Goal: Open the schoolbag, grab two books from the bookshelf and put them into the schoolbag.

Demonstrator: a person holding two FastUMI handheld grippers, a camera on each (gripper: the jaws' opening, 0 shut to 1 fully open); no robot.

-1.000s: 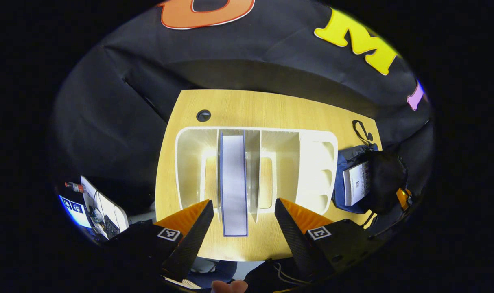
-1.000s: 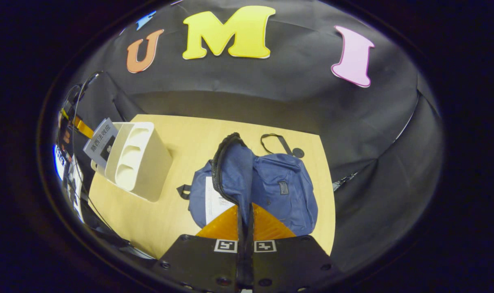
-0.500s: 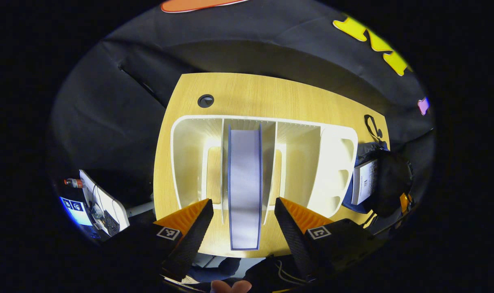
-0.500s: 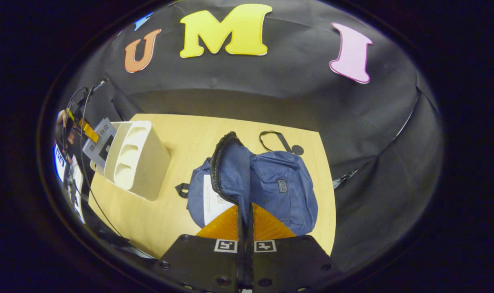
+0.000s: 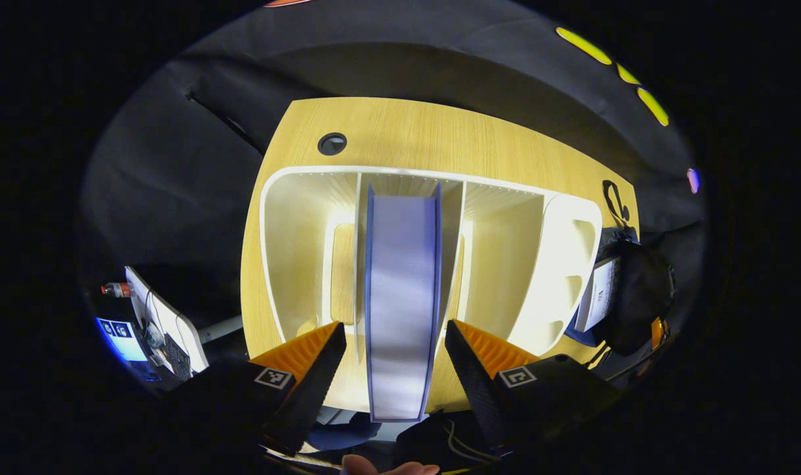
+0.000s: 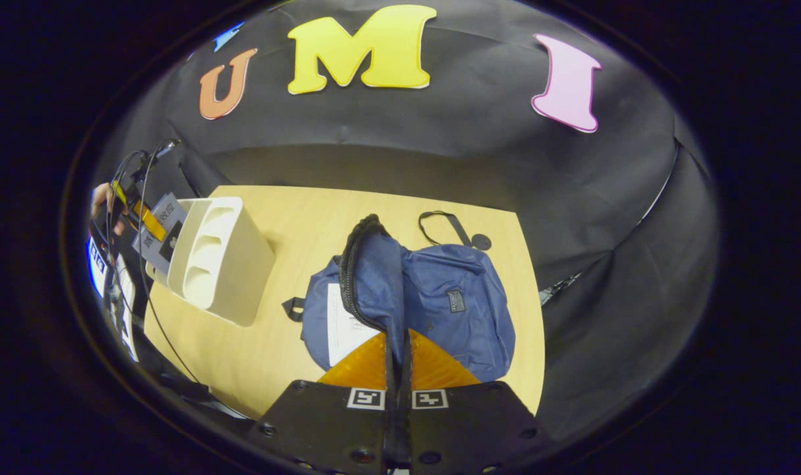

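Ribbed left tool (image 5: 394,356) straddles slim upright book (image 5: 400,297).

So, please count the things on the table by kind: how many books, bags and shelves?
Books: 2, a blue-edged book in the shelf, a white-covered book in the bag
Blue fabric schoolbags: 1
Cream plastic bookshelves: 1
Total: 4

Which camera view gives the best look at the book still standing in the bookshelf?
The left gripper view: the book stands centred in the bookshelf, between the open fingers. The right gripper view shows just a corner of it behind the shelf's end.
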